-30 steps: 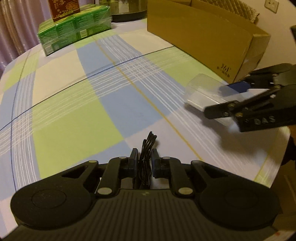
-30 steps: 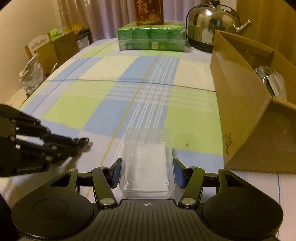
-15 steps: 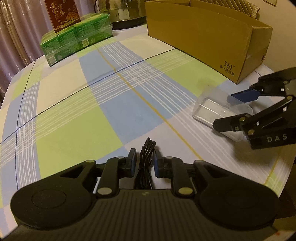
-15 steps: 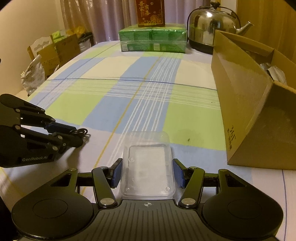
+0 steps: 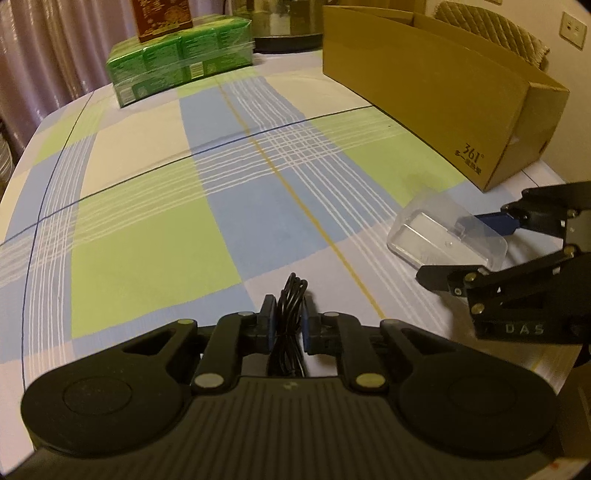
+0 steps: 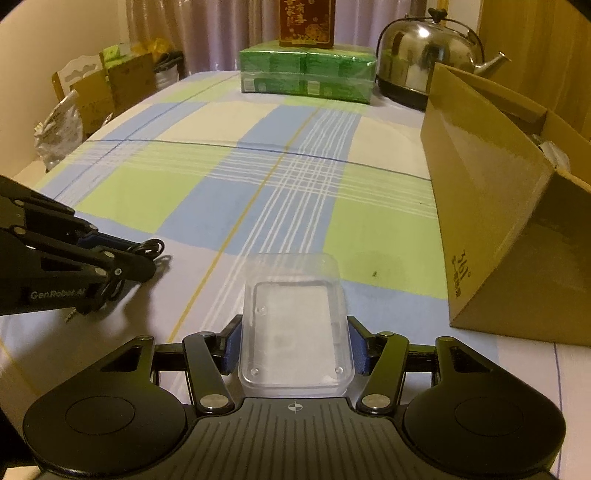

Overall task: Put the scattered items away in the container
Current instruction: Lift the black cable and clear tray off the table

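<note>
My left gripper [image 5: 289, 325] is shut on a coiled black cable [image 5: 291, 314], held just above the checked tablecloth. It also shows at the left of the right wrist view [image 6: 140, 258], with the cable [image 6: 149, 246] at its tip. My right gripper [image 6: 294, 341] is shut on a clear plastic box [image 6: 294, 325], low over the cloth. In the left wrist view the right gripper [image 5: 476, 251] and the plastic box [image 5: 439, 232] are at the right. The open cardboard box [image 6: 498, 192] stands to the right, and shows in the left wrist view [image 5: 436, 92].
A green wrapped pack [image 6: 306, 72] with a red-brown box [image 6: 306, 20] on top stands at the table's far end, beside a steel kettle [image 6: 428, 59]. Cartons and a bag [image 6: 59, 125] sit off the table's left edge.
Both grippers have drawn back and lifted a little, each with its item still held. The plastic box and the cable sit closer to the near table edge than before.
</note>
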Demonstrator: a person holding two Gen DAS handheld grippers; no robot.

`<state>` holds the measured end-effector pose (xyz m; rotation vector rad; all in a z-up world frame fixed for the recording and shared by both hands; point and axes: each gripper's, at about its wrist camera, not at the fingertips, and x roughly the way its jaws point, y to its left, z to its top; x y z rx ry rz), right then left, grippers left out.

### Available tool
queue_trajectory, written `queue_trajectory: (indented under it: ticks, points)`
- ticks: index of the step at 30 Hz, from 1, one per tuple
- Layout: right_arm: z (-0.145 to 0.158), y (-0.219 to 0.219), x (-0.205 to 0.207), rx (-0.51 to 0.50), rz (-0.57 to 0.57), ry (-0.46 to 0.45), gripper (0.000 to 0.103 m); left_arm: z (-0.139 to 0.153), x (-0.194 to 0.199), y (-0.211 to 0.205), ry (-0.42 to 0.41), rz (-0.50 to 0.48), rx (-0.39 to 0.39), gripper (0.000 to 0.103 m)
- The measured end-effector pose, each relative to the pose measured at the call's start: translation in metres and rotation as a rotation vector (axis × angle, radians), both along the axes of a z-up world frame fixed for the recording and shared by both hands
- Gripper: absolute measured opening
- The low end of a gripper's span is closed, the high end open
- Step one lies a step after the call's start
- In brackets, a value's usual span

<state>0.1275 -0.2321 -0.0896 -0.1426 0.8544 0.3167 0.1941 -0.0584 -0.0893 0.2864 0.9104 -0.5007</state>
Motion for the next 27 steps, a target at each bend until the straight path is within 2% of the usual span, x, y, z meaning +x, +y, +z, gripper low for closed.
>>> queue_trajectory:
  ticks: [13,27]
  points:
    - [0.043,-0.011,-0.027,0.041,-0.021,-0.076,0.054,0.023,-0.025,-0.002,-0.013,0.041,-0.030,0.008]
    - [0.083,-0.021,-0.059,0.070,-0.045,-0.162,0.054,0.066,-0.055,-0.009,-0.071,0.062,-0.060,0.008]
